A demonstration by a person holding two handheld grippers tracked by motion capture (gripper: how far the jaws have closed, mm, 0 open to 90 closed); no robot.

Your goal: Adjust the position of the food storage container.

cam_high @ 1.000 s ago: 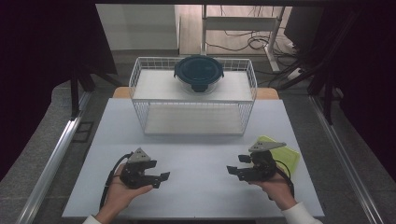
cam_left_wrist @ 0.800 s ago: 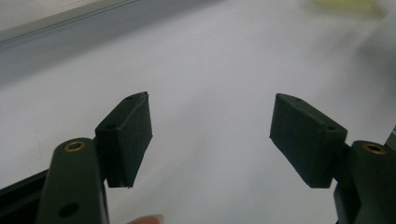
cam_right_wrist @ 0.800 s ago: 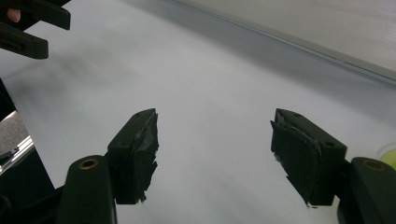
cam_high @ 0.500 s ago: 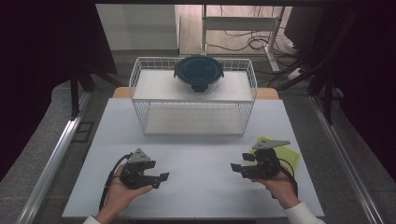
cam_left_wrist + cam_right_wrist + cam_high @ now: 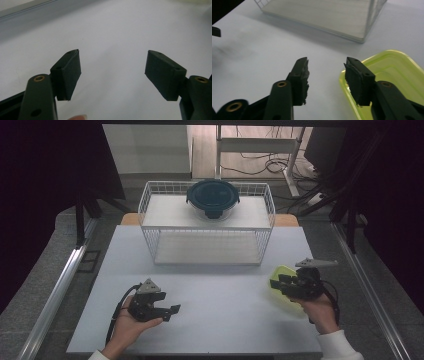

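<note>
Since a second ago, the right gripper [image 5: 278, 283] has slid toward the right edge of the tabletop [image 5: 220, 315], and its fingers [image 5: 357, 80] now straddle the near rim of the lid [image 5: 397, 75]. They stand about half open with nothing between them yet: one finger is over bare tabletop just beside the rim, the other over the lid's inner face. The lid is a yellow-green, see-through plastic one lying flat near the right edge, well apart from the rack [image 5: 207, 232].

The left gripper [image 5: 172, 310] lies in the hand near the front edge, left of centre. Its fingers [image 5: 68, 75] are spread wide, empty, pointing across bare tabletop toward the right side.

Farther out, the white wire rack stands at the middle of the far edge. On its top shelf sits a bowl [image 5: 213, 199] of clear glass closed with a dark blue cover. The shelf below is bare.

The step in hand looks like the approach to picking up the lid. The next move calls for lowering the right fingers until the rim sits between them, then closing on it. The rim is thin and low against the tabletop, so the outer finger would likely need to get under or tight against the edge, or the lid may slide away instead of lifting.
</note>
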